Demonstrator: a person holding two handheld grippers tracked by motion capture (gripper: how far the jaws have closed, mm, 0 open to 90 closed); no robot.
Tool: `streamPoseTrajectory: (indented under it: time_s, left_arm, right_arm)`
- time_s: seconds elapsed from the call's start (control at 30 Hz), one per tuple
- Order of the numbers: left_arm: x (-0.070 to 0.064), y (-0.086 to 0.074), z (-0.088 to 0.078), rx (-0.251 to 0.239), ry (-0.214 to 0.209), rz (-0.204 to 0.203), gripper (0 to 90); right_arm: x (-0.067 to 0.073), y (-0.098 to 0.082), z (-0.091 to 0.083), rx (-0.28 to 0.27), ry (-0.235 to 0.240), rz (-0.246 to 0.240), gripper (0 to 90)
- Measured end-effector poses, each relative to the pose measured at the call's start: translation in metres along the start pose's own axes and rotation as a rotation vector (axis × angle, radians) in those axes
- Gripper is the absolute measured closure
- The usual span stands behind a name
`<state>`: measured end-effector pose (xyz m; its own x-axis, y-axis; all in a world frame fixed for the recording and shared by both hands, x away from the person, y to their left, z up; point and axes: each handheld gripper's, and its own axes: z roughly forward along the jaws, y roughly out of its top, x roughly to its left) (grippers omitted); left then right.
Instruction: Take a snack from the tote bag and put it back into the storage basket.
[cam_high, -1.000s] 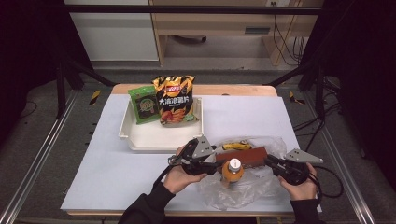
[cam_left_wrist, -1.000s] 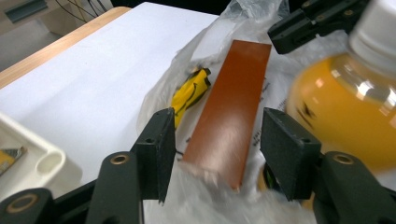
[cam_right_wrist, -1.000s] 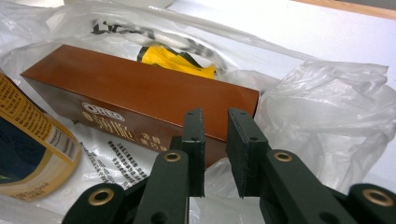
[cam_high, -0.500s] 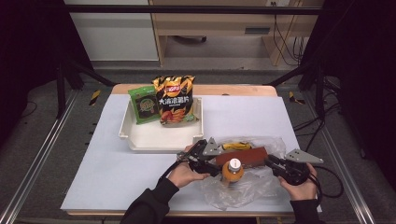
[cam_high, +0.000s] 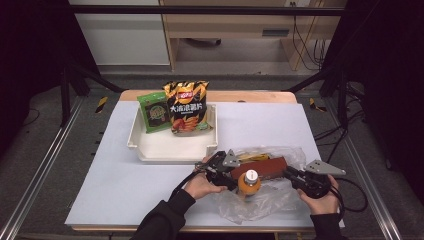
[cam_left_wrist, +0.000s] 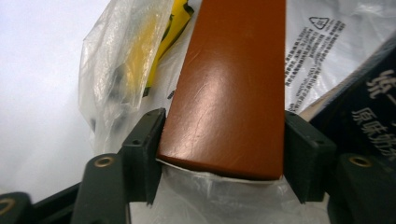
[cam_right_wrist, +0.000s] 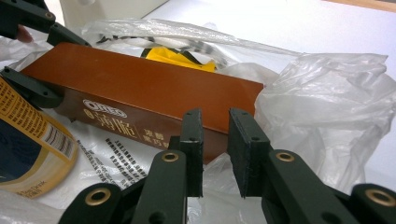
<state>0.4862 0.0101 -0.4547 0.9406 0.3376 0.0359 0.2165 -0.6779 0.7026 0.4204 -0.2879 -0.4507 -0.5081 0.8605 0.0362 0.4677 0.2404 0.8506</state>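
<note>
A brown Oreo box (cam_high: 270, 167) lies in an open clear plastic bag (cam_high: 270, 202) at the table's front right. With it are a yellow packet (cam_high: 250, 157) and an orange bottle (cam_high: 248, 182) with a white cap. My left gripper (cam_high: 238, 172) is at the box's left end. Its jaws have just been opening, and in the left gripper view (cam_left_wrist: 224, 135) the box (cam_left_wrist: 229, 93) sits between them with both pads against its sides. My right gripper (cam_high: 291, 175) is at the box's right end. Its pads (cam_right_wrist: 215, 126) stand a narrow gap apart over bag film, near the box's (cam_right_wrist: 140, 88) corner.
A white tray (cam_high: 170, 150) stands behind the bag, left of it. In it a green packet (cam_high: 156, 112) and an orange chips bag (cam_high: 186, 107) lean upright at the back. The white mat's (cam_high: 115, 175) left half is bare.
My left gripper has moved right and down, onto the left end of the brown box. The right gripper and the bag have stayed where they were.
</note>
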Motion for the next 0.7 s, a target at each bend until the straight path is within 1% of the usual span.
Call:
streamPoseTrajectory:
  time_s: [0.07, 0.13, 0.2, 0.3, 0.4, 0.5, 0.57, 0.7]
  left_arm:
    - [0.0, 0.0, -0.001, 0.001, -0.005, 0.005, 40.9]
    - [-0.002, 0.0, -0.001, 0.009, 0.001, 0.015, 41.5]
    - [-0.003, 0.001, -0.002, 0.009, 0.001, 0.012, 41.9]
    - [-0.003, 0.001, -0.005, 0.009, -0.001, 0.009, 42.3]
    - [-0.004, 0.002, -0.009, -0.012, -0.002, 0.01, 42.5]
    - [-0.005, 0.003, -0.015, -0.023, 0.003, 0.021, 42.6]
    - [-0.004, 0.003, -0.018, -0.034, 0.004, 0.019, 42.7]
    - [-0.004, 0.004, -0.029, -0.078, -0.001, 0.01, 42.9]
  right_arm:
    - [0.0, 0.0, -0.001, -0.003, -0.001, 0.006, 75.6]
    - [0.0, 0.0, -0.002, -0.004, -0.003, 0.017, 75.4]
    - [-0.001, 0.0, -0.002, -0.009, -0.008, 0.01, 75.8]
    - [-0.002, -0.001, -0.003, -0.014, -0.018, 0.021, 79.9]
    - [-0.003, -0.001, -0.004, -0.018, -0.031, 0.037, 84.7]
    - [-0.004, -0.002, -0.004, -0.019, -0.035, 0.046, 87.0]
    - [-0.004, -0.002, -0.004, -0.019, -0.036, 0.048, 87.6]
    - [-0.004, -0.002, -0.003, -0.016, -0.036, 0.048, 88.8]
